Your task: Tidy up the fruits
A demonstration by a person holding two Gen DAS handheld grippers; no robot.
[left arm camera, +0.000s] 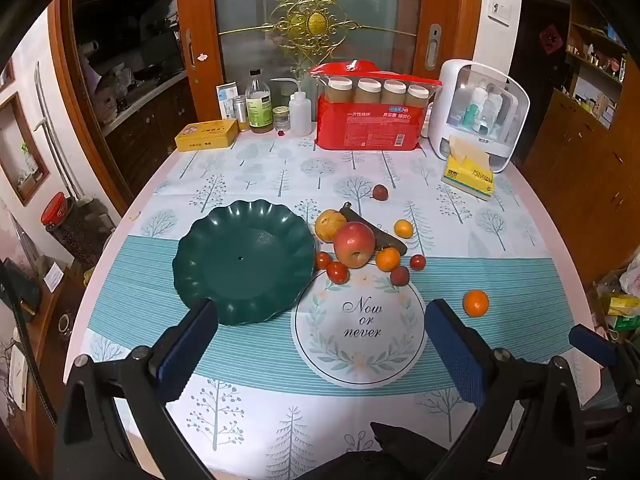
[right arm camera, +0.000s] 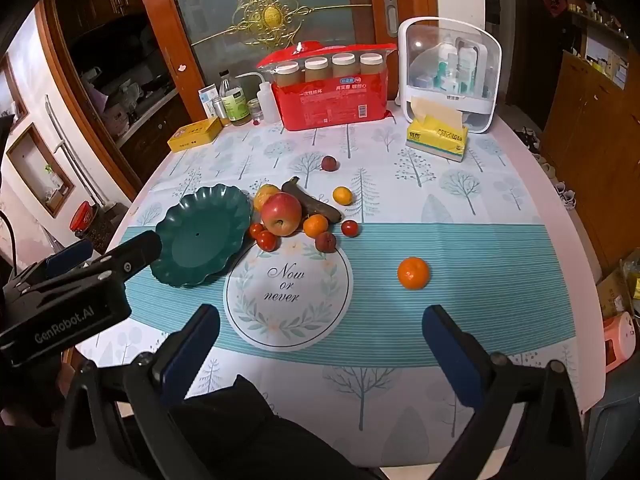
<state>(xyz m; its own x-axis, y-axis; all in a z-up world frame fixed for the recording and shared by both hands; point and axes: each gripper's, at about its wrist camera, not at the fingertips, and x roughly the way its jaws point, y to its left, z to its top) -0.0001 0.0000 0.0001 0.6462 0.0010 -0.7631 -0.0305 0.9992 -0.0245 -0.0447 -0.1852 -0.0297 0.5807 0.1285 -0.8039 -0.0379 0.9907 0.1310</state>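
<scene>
Both sets of fingers, left (left arm camera: 320,344) and right (right arm camera: 320,344), wide open, empty. Fruit loose on bench; plate (left arm camera: 208,280) empty, at 9 o'clock of apple (left arm camera: 354,244). Apple heavy, smooth: grip across middle. Tomatoes (left arm camera: 337,272) soft, squeeze lightly. Stray orange (right arm camera: 413,273) rolls.

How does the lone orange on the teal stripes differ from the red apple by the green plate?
The lone orange is plain orange and smaller; the red apple is red with yellowish streaks and the biggest fruit. The orange sits apart with bare cloth around it; the apple is packed among other fruit beside the green plate. Both rest on the tablecloth, outside the plate.
</scene>
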